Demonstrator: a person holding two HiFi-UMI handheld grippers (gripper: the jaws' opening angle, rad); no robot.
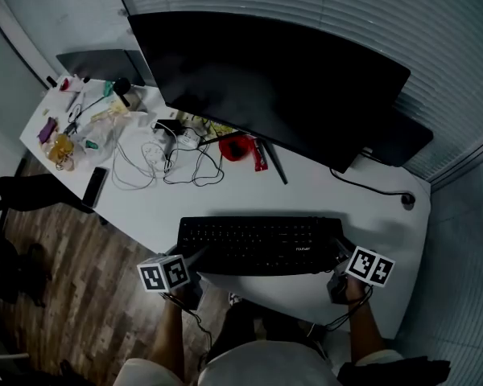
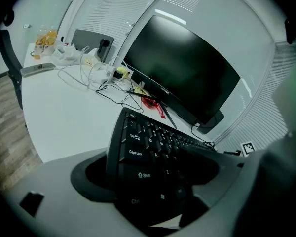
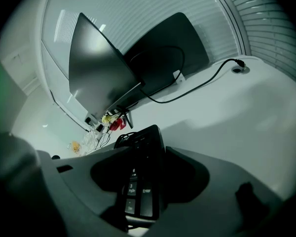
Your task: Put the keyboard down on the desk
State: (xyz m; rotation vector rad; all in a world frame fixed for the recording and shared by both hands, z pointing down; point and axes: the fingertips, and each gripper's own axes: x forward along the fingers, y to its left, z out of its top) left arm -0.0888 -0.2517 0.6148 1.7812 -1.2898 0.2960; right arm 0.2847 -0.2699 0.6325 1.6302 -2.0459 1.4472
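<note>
A black keyboard (image 1: 259,244) lies across the front of the white desk (image 1: 362,199), in front of the monitor. My left gripper (image 1: 195,265) is shut on the keyboard's left end, where the Caps Lock and Shift keys (image 2: 138,164) show between its jaws. My right gripper (image 1: 341,257) is shut on the right end, with the numeric pad keys (image 3: 138,191) between its jaws. I cannot tell whether the keyboard rests on the desk or hangs just above it.
A large black monitor (image 1: 266,79) stands behind the keyboard. Tangled cables (image 1: 165,155), a red object (image 1: 238,147), a phone (image 1: 94,186) and small items (image 1: 64,139) crowd the desk's left. A cable (image 1: 370,185) runs to a grommet (image 1: 407,201). Wood floor (image 1: 72,280) lies to the left.
</note>
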